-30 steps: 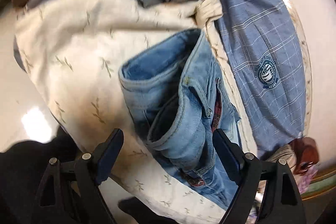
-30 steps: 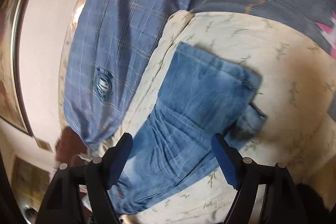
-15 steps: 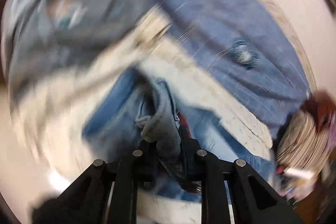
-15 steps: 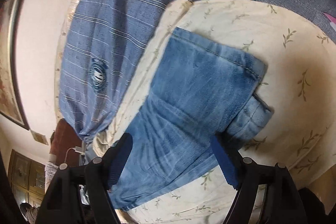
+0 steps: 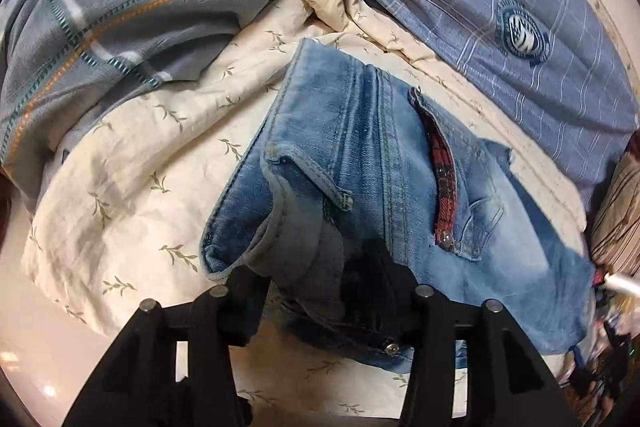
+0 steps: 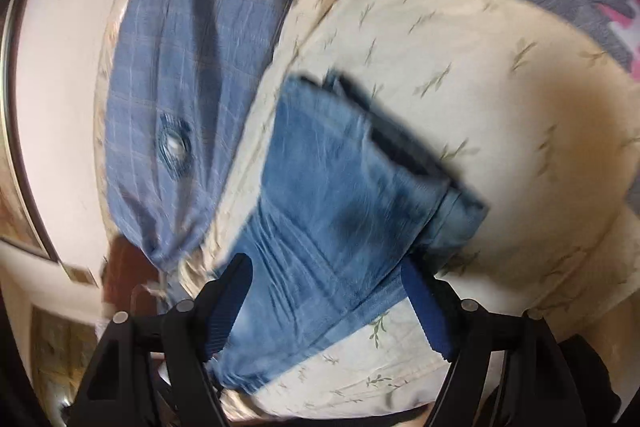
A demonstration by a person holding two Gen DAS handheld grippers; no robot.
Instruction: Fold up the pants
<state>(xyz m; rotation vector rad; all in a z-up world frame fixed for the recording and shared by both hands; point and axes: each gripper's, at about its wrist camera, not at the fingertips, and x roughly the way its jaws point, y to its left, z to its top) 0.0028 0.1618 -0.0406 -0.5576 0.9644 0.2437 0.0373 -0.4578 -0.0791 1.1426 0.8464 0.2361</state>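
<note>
Jeans (image 5: 372, 163) lay partly folded on the cream bedspread (image 5: 132, 163), waistband at six o'clock bunched between the left gripper (image 5: 328, 303), apparently clenched on it, while the right gripper (image 6: 324, 303) hovered released over the legs, so a fold likely called for lifting that waistband toward twelve o'clock.
</note>
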